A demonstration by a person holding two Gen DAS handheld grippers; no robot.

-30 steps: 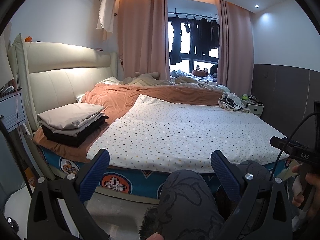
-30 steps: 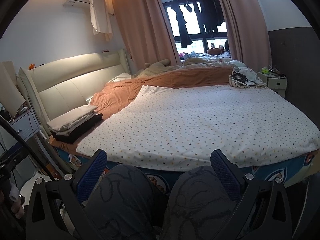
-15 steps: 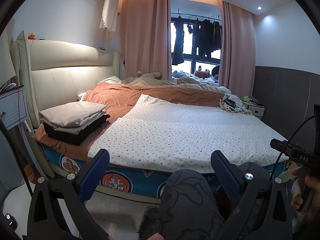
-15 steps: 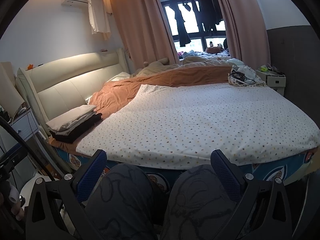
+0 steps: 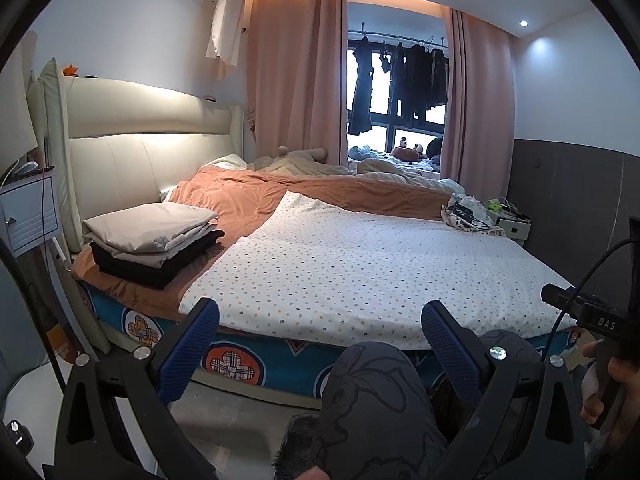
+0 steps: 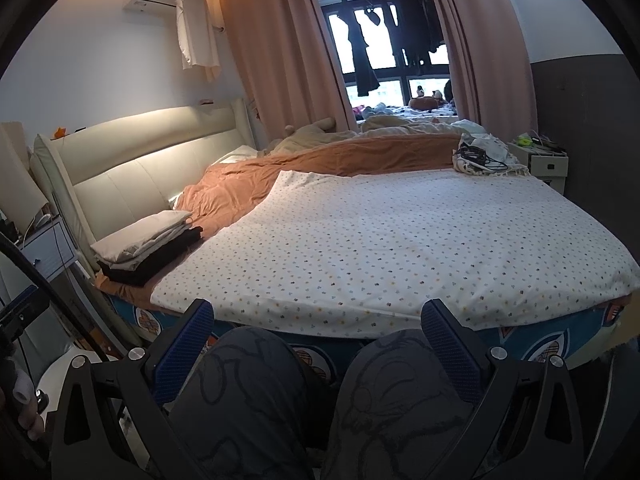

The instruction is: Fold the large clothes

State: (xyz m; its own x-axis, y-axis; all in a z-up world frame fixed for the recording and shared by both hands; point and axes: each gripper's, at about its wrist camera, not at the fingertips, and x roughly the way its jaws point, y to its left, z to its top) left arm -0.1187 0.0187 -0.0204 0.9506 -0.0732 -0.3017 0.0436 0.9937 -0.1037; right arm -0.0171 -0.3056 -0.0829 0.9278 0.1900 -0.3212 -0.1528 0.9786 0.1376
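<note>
- A sheet (image 5: 372, 268) lay spread flat on the bed (image 5: 256, 360), filling the side toward three o'clock.
- A stack of folded clothes (image 5: 156, 240) sat on the bed at nine o'clock, just beside the sheet and before the headboard (image 5: 132, 168).
- A quilt (image 5: 304, 192) lay behind the sheet, toward twelve.
- A nightstand (image 6: 544, 160) stood beyond the bed at two o'clock.

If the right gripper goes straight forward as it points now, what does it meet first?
Probably the near edge of the dotted white sheet on the bed; the open right gripper points just above the person's knees. Depth is unclear.
</note>
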